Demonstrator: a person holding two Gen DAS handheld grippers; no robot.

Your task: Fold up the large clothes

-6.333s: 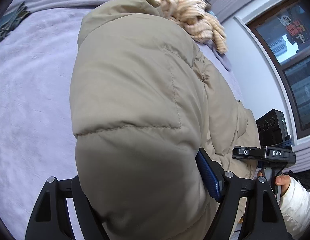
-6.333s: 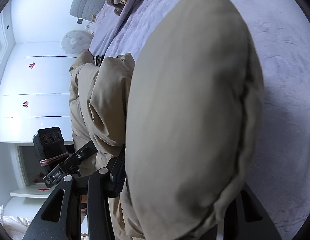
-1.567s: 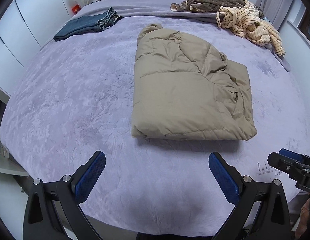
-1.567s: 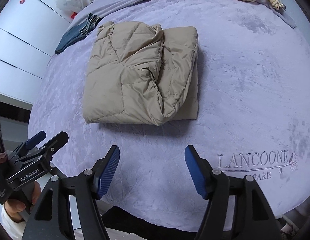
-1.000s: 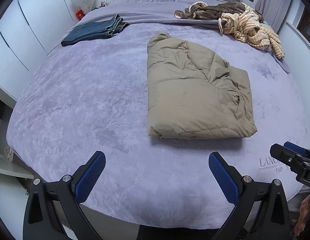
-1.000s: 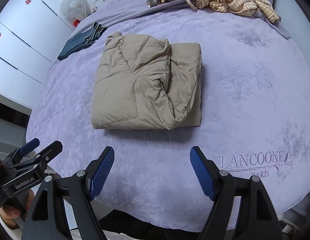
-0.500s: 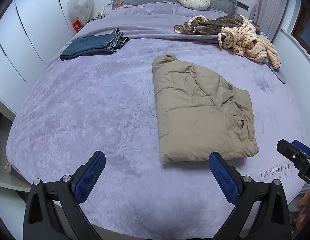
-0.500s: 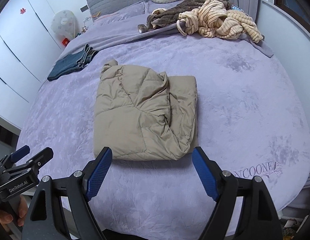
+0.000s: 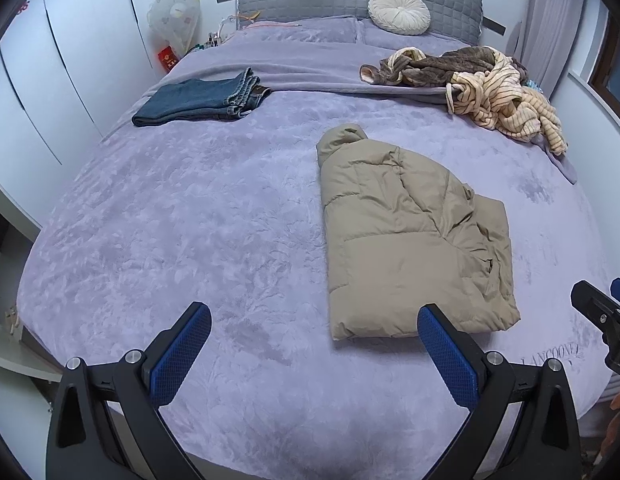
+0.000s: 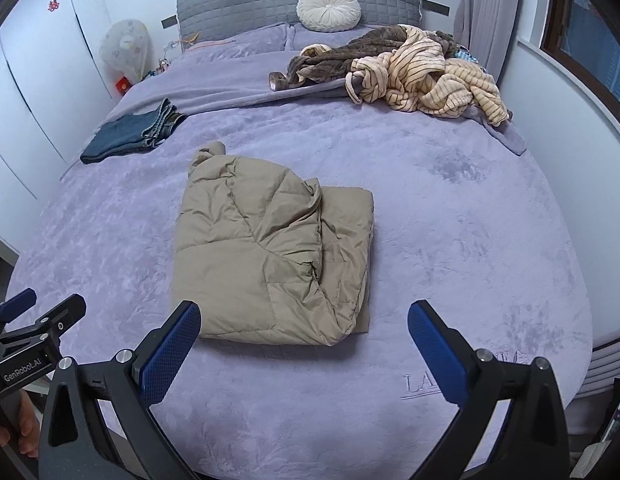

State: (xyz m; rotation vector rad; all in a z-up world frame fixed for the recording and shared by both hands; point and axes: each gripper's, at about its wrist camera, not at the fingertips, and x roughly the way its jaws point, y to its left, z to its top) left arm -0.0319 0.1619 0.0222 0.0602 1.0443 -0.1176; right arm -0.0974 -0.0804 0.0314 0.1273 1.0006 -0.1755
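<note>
A beige puffer jacket [image 9: 410, 236] lies folded into a rectangle on the purple bed [image 9: 190, 216]. It also shows in the right wrist view [image 10: 270, 256]. My left gripper [image 9: 310, 344] is open and empty, held back above the foot of the bed, left of the jacket's near edge. My right gripper [image 10: 306, 340] is open and empty, just in front of the jacket's near edge. Each gripper shows at the edge of the other's view, the right [image 9: 602, 312] and the left [image 10: 34, 324].
Folded blue jeans [image 9: 202, 98] lie at the far left of the bed. A heap of striped and brown clothes [image 9: 486, 84] lies at the far right. A round cushion [image 9: 398, 12] rests at the grey headboard. White wardrobe doors [image 9: 50, 80] stand on the left.
Both grippers let go of the jacket and pulled back and up from it. The folded jacket now lies flat on the bed, farther away in both views.
</note>
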